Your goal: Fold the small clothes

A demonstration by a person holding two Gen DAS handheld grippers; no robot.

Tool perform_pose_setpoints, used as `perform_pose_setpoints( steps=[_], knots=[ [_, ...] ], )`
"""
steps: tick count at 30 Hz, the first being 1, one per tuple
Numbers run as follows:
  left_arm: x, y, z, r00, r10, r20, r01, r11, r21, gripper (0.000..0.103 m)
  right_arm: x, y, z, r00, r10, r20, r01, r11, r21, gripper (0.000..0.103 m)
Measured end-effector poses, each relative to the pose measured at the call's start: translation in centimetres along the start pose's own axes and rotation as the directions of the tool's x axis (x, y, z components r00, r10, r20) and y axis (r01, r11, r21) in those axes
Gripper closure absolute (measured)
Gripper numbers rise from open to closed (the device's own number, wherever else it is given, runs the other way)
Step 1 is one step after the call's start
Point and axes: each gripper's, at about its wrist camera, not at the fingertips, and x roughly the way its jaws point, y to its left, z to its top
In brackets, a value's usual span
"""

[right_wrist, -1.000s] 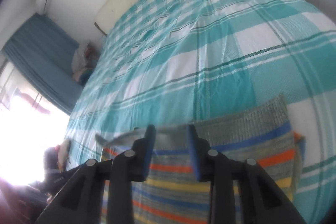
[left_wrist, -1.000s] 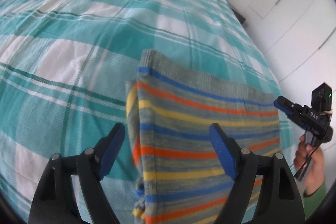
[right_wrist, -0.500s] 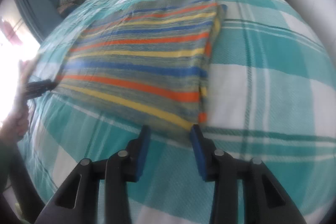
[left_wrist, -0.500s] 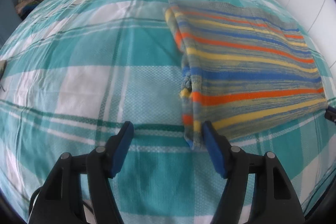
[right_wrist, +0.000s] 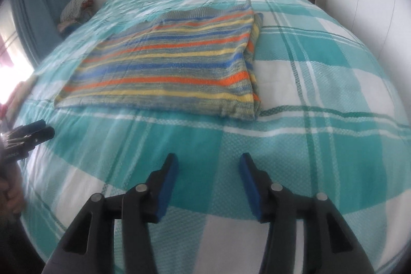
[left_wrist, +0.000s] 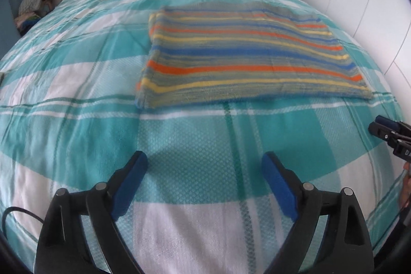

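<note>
since the striped grey, orange, blue and yellow knit garment (right_wrist: 164, 68) lies folded flat on the teal checked bedspread (right_wrist: 321, 84), i hold my left gripper (left_wrist: 204, 172) and right gripper (right_wrist: 208, 172) clear, jaws apart, empty.

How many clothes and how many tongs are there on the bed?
Striped folded garment: 1
Tongs, both open: 2, left tongs and right tongs
Total: 3
</note>
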Motion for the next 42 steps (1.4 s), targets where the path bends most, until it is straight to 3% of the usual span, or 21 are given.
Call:
perform_pose_setpoints(
  steps=[4,11,15,18,22,25,27,30,36,42],
  knots=[
    [-0.1,-0.1,-0.2,1.0,0.013,0.008,-0.013,1.0,0.003,0.006,0.4,1.1,-0.7,0.997,-0.068,0.026,0.07,0.996,-0.056,0.04],
    [0.9,-0.2,-0.6,0.999,0.029,-0.02,-0.029,1.0,-0.001,0.0,0.8,1.4,-1.4,0.992,-0.11,0.057,0.114,0.99,-0.081,0.034],
    [0.7,-0.4,-0.2,0.998,0.044,-0.036,-0.045,0.999,-0.01,0.001,0.8,1.3,-1.6,0.992,-0.108,0.065,0.113,0.991,-0.075,0.03],
    [0.0,-1.6,1.1,0.998,-0.016,-0.053,0.015,1.0,-0.018,0.002,0.9,1.2,-1.6,0.992,-0.106,0.07,0.111,0.991,-0.072,0.027],
    [-0.5,-4.3,2.4,1.0,0.004,0.025,-0.006,0.999,0.051,0.001,0.9,1.1,-1.5,0.992,-0.101,0.073,0.106,0.992,-0.07,0.027],
    [3.2,-4.8,1.2,0.999,0.028,-0.04,-0.025,0.997,0.072,0.0,0.9,1.1,-1.5,0.992,-0.099,0.078,0.105,0.992,-0.07,0.027],
    [3.0,-4.2,0.6,1.0,0.001,0.024,-0.002,0.998,0.056,0.0,0.9,1.1,-1.6,0.992,-0.097,0.079,0.103,0.992,-0.071,0.026],
    [2.7,-3.8,0.6,1.0,-0.018,0.018,0.018,0.999,0.042,0.0,0.9,1.1,-1.6,0.992,-0.099,0.082,0.105,0.992,-0.073,0.026],
    [2.7,-4.4,1.0,1.0,0.012,0.001,-0.012,0.997,0.073,0.0,1.0,1.1,-1.6,0.992,-0.1,0.082,0.106,0.992,-0.073,0.024],
    [2.7,-4.3,0.6,1.0,0.006,0.028,-0.008,0.997,0.077,0.0,1.0,1.1,-1.6,0.992,-0.1,0.082,0.106,0.992,-0.073,0.024]
  ],
)
